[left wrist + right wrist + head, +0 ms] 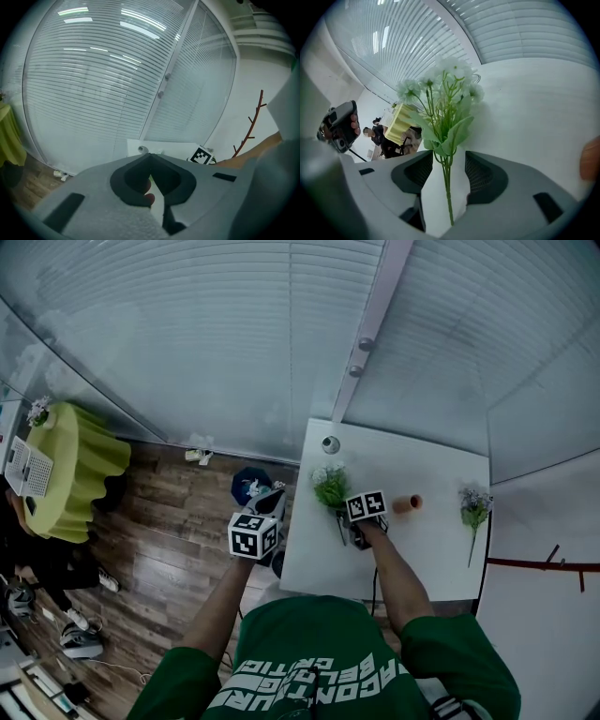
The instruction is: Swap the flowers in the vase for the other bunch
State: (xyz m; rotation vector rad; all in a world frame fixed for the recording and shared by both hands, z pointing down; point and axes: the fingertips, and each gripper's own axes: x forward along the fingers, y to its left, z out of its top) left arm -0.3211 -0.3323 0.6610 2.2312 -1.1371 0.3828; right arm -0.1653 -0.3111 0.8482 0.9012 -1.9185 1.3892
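A bunch of white flowers (329, 486) with green leaves lies on the white table (422, 559) near its left edge. My right gripper (349, 521) sits over the stem. In the right gripper view the stem (446, 187) runs between the open jaws of that gripper (449, 159), and the pads stand clear of it. A small orange vase (407, 504) with nothing in it is just to the right. A purple bunch (474, 504) lies at the table's right side. My left gripper (272, 501) hangs off the table's left edge, over the floor. Its tips (150, 159) meet, with nothing between them.
A glass wall with blinds (234, 343) runs behind the table. A small round knob (330, 442) sits at the table's far left corner. A table draped in yellow-green cloth (70, 465) stands far left on the wooden floor. A red branch (553, 563) is at the right wall.
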